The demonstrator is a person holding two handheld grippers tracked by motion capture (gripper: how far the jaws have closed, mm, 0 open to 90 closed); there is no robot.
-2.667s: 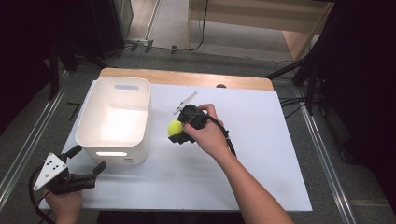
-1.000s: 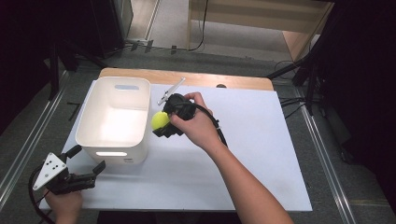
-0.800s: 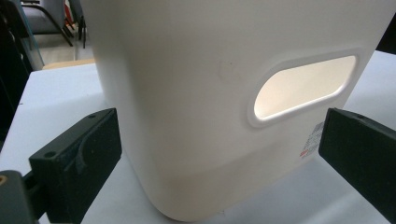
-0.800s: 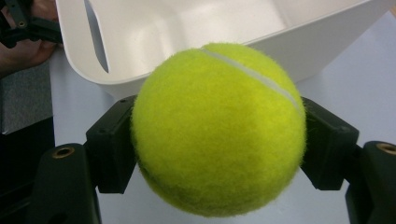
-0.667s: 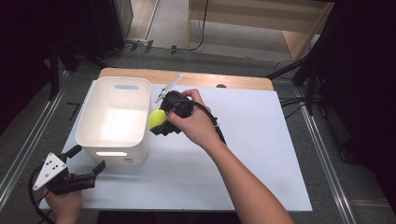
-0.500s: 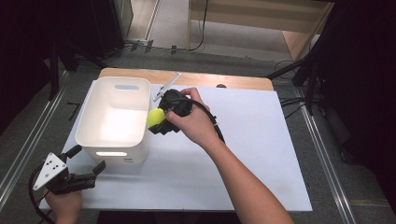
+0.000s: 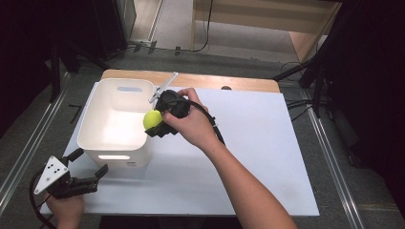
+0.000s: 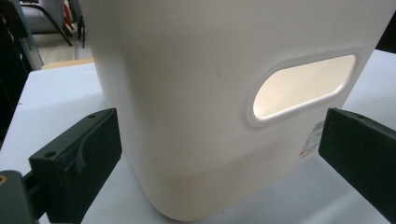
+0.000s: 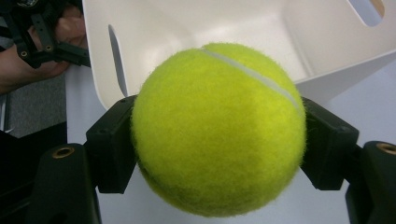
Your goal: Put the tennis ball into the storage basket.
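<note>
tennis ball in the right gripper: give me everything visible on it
The fuzzy yellow-green tennis ball, round with a felt nap and one curved white seam across its top, is clamped on two sides between the black jaws of the right gripper. In the high view it hangs at the right rim of the white plastic bin, clear of the table. No damage shows.

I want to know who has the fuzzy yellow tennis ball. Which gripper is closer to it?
The right gripper: it clamps the fuzzy yellow tennis ball at the white plastic bin's rim. The left gripper waits open by the bin's near wall.
</note>
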